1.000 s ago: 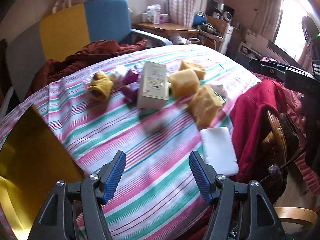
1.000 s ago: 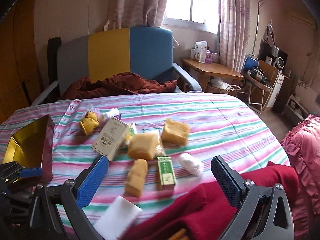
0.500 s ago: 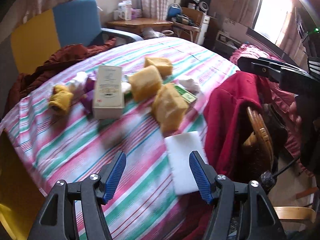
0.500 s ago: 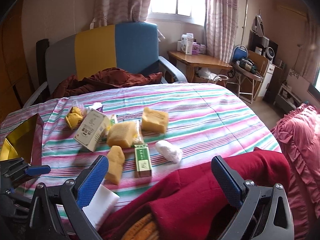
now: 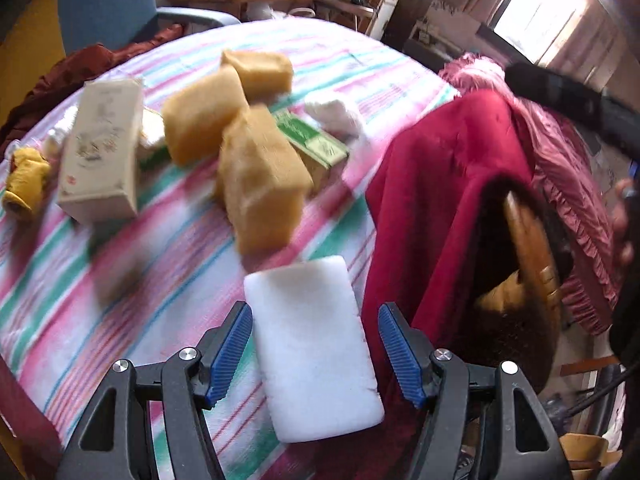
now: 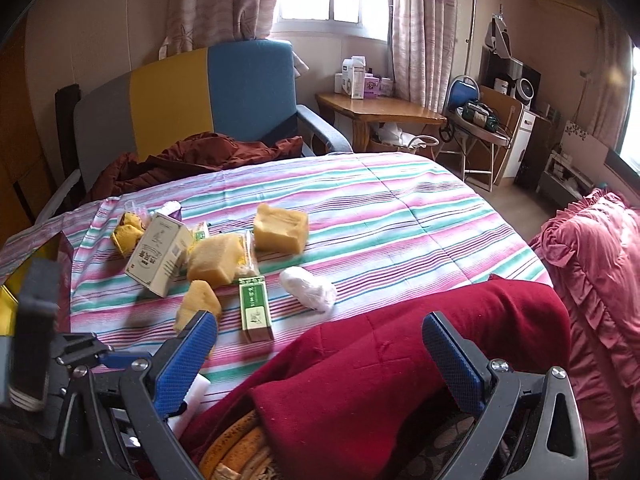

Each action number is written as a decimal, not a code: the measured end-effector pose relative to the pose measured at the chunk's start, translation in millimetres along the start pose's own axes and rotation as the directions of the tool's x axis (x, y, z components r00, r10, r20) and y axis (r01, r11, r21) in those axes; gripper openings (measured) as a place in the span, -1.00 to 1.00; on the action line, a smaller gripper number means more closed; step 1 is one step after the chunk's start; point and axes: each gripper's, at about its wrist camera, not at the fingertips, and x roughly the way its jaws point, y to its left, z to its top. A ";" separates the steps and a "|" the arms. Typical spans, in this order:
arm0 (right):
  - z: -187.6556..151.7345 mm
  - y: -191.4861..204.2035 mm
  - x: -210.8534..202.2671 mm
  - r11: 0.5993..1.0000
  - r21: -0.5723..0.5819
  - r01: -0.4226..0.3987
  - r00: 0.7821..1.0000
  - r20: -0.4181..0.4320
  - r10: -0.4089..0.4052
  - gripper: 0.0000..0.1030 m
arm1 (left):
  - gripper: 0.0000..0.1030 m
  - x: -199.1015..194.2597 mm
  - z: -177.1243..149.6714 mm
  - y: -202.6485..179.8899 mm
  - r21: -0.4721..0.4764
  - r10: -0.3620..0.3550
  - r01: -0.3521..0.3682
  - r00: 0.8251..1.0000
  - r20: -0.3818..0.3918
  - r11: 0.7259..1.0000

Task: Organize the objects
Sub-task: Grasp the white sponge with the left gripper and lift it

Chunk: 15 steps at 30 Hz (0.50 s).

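A white foam block (image 5: 314, 344) lies on the striped tablecloth (image 5: 120, 280) between the open jaws of my left gripper (image 5: 316, 340), which does not grip it. Behind it lie three yellow sponges (image 5: 260, 176), a green box (image 5: 316, 142), a cream carton (image 5: 102, 148), a white wad (image 5: 334, 114) and a yellow cloth (image 5: 24, 182). My right gripper (image 6: 320, 360) is open and empty above a red cloth (image 6: 400, 360) on a chair at the table's edge. The right wrist view shows the sponges (image 6: 280, 228), green box (image 6: 254, 304) and carton (image 6: 160, 256).
A gold box (image 6: 8, 296) stands at the table's left edge. A blue, yellow and grey armchair (image 6: 192, 92) with a brown jacket (image 6: 192, 156) stands behind the table. A pink ruffled bed (image 6: 600, 264) is at the right. A wooden side table (image 6: 380, 112) stands beyond.
My left gripper has moved forward and right over the table until the white foam block lies between its jaws. My right gripper has drifted slightly back over the red cloth.
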 end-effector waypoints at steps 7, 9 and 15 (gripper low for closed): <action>5.2 12.1 24.5 0.998 -0.066 -0.025 0.994 -0.107 0.018 1.00 | 0.13 -2.2 -14.4 18.9 -0.047 -0.018 0.018 1.000 0.015 0.999; 9.5 21.9 32.4 0.993 -0.114 -0.042 0.991 -0.130 0.027 1.00 | 0.13 -10.5 -19.6 30.8 -0.079 -0.016 0.019 0.999 0.044 0.997; 22.7 49.6 48.9 0.972 -0.183 -0.148 0.970 -0.217 0.107 1.00 | 0.13 -37.4 -43.3 70.2 -0.180 0.054 -0.035 0.993 0.102 0.983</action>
